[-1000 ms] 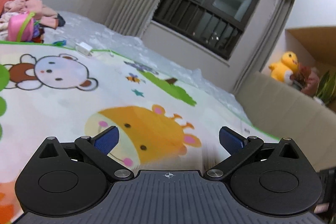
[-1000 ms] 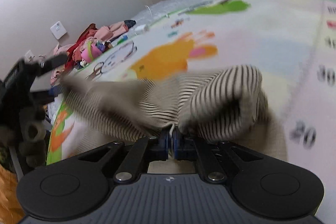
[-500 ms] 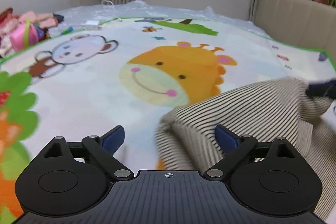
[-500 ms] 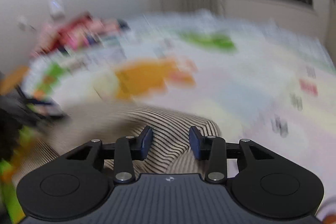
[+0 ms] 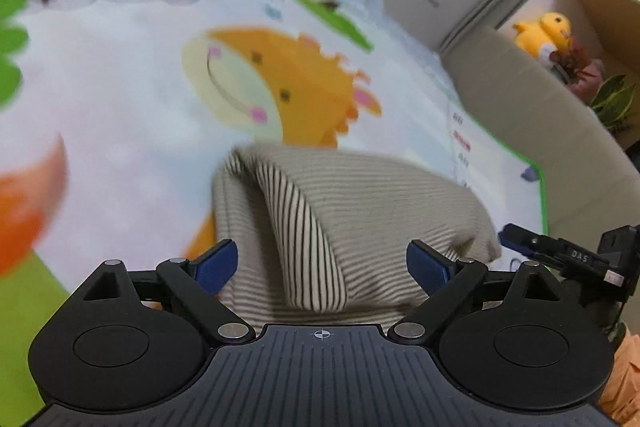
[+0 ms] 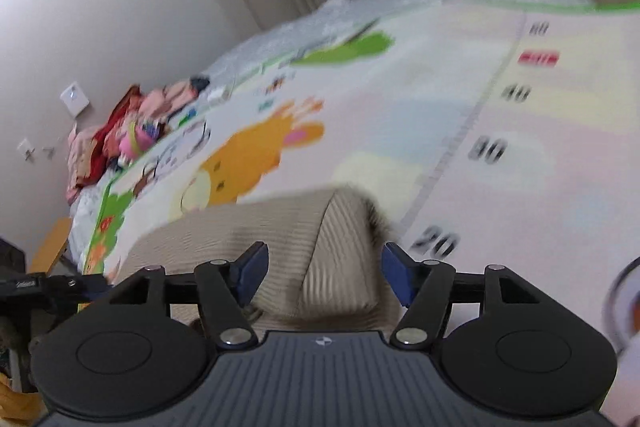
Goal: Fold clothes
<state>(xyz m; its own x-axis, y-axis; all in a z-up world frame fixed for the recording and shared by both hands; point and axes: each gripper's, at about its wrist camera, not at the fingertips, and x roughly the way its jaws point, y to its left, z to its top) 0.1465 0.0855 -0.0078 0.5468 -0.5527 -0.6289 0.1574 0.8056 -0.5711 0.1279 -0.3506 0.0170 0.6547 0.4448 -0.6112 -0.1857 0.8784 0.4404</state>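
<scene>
Released since a second ago: right gripper (image 6: 324,273), then pinched shut on the striped garment (image 5: 360,211), now spread wide with nothing between the blue pads (image 6: 254,271). Left gripper (image 5: 322,265) likewise wide open and empty, tilted down from the window view of a second ago to the bundle. Garment lying in a loose heap on the cartoon play mat (image 5: 120,87), just below the orange giraffe print (image 5: 296,79), one fold turned back to show bolder dark stripes. Seen from the right wrist, same beige cloth (image 6: 256,227) bunched directly ahead of the open fingers, beside the printed number scale. Pile of pink and red clothes (image 6: 116,135) well apart at the mat's far corner by the wall. Yellow plush toy (image 5: 544,35) on the ledge beyond the mat.
</scene>
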